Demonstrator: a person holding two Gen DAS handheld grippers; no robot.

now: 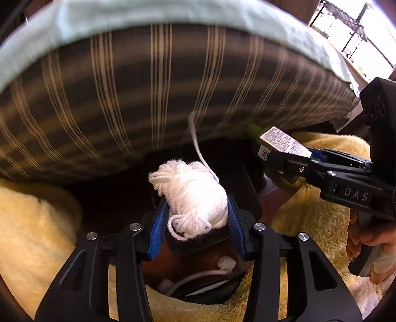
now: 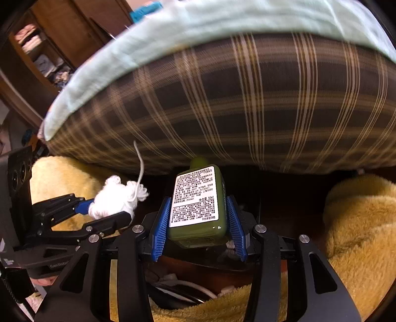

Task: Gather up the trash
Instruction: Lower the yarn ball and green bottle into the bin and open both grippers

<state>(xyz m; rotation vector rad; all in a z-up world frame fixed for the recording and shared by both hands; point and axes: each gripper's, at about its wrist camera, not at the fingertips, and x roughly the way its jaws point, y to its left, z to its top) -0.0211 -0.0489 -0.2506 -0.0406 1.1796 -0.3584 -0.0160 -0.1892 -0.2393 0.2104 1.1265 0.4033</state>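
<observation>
The trash is seen as two items, one in each gripper. A white ball of yarn (image 1: 191,195) is clamped between the blue pads (image 1: 159,223) of the left gripper (image 1: 195,210), with a loose strand (image 1: 198,141) trailing up from it toward the cushion. A small green bottle (image 2: 198,205) with a white printed label is pinched between the ribbed blue pads (image 2: 162,230) of the right gripper (image 2: 198,223), its cap end pointed away from the camera. Both items are held in the air, side by side, and are seen again from the opposite wrist view: the bottle (image 1: 274,146) at the right, the yarn (image 2: 116,198) at the left. Behind them a dark plaid cushion (image 1: 153,94) with a pale green cover (image 1: 148,12) on top is seen. A fluffy yellow blanket (image 2: 358,230) is spread to either side below. A dark gap is left between the blanket folds, and white cables (image 1: 198,275) are visible beneath the grippers.
</observation>
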